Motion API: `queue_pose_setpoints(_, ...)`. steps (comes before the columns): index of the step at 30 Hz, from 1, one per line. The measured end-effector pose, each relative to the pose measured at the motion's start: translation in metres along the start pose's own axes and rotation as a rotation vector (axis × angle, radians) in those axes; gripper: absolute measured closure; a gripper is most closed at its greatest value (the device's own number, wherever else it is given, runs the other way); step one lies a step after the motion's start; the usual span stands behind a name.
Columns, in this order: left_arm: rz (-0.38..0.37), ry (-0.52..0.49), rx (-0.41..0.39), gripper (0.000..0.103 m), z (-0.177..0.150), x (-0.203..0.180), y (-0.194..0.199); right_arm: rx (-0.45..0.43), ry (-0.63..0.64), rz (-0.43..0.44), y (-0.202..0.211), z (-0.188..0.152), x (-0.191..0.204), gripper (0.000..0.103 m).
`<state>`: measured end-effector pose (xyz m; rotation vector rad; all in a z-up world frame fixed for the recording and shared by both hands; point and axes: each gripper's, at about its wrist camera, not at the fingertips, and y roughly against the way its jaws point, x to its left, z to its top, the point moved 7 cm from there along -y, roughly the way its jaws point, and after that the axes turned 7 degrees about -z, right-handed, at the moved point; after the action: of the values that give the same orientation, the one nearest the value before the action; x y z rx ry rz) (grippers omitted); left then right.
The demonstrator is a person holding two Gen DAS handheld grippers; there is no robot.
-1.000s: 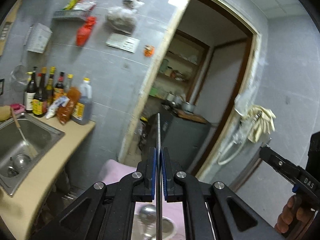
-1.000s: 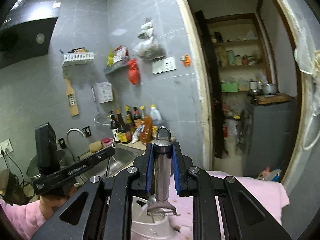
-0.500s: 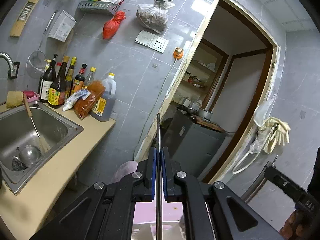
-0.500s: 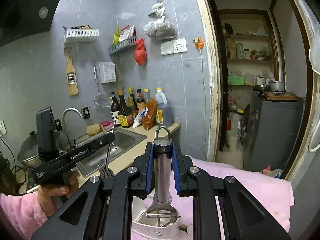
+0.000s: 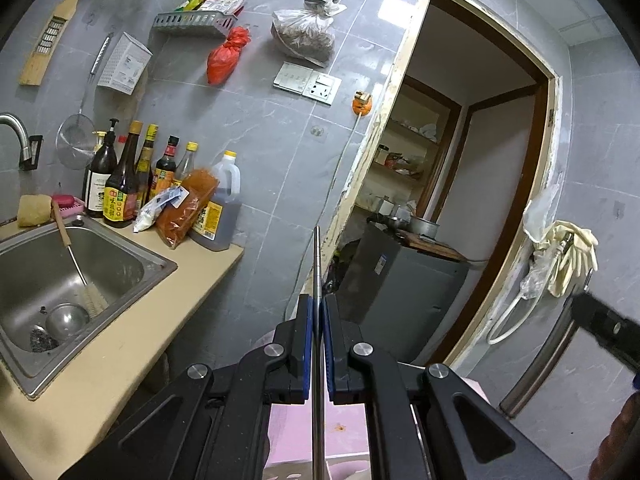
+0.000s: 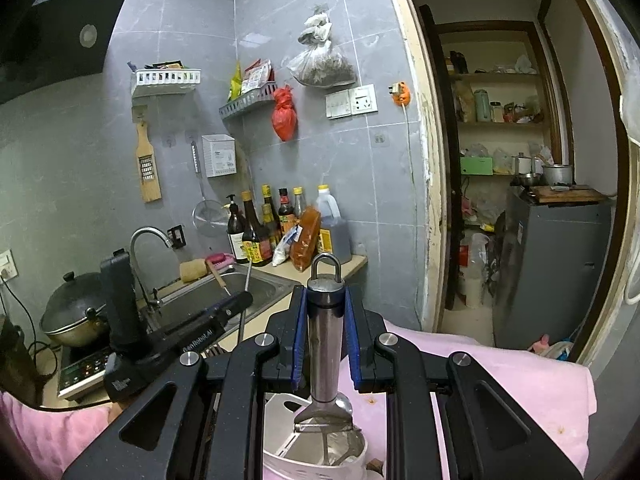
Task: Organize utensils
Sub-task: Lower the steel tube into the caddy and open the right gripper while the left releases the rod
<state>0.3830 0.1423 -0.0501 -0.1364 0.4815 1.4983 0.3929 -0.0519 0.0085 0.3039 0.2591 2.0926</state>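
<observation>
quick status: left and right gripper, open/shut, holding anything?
Left gripper: shut on a thin metal handle.
Right gripper: shut on a peeler, head over the white holder.

Left gripper (image 5: 317,320) clamped a thin metal utensil handle (image 5: 317,264) upright; sink (image 5: 68,276) lay far to its left.

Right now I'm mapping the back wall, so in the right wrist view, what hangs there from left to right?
White basket → wooden grater → white box → red bag → bag of dried goods → switch and socket plate → orange plug.
</observation>
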Motion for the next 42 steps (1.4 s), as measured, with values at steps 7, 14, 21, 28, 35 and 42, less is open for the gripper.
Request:
queue_pose_setpoints(7, 0.006, 0.005, -0.001, 0.097, -0.004, 0.002, -0.001, 0.021, -0.004, 0.004, -0.004, -0.005, -0.002, 0.087)
queue_pose_setpoints(14, 0.021, 0.007, 0.001, 0.097, -0.011, 0.003, 0.000, 0.016, 0.003, 0.019, 0.002, -0.007, -0.001, 0.087)
queue_pose_setpoints(21, 0.028, -0.011, 0.001, 0.097, -0.015, 0.002, 0.001, 0.058, 0.019, 0.022, -0.005, -0.018, -0.002, 0.087)
queue_pose_setpoints(28, 0.028, -0.015, 0.001, 0.097, -0.016, 0.002, 0.003, 0.098, 0.020, 0.020, -0.010, -0.033, -0.002, 0.087)
queue_pose_setpoints(35, 0.021, -0.031, 0.013, 0.097, -0.017, -0.001, 0.007, 0.127, 0.003, 0.021, -0.014, -0.041, -0.003, 0.087)
queue_pose_setpoints(42, 0.017, -0.046, 0.049, 0.097, -0.019, -0.004, 0.012, 0.138, -0.016, 0.025, -0.014, -0.042, -0.003, 0.086)
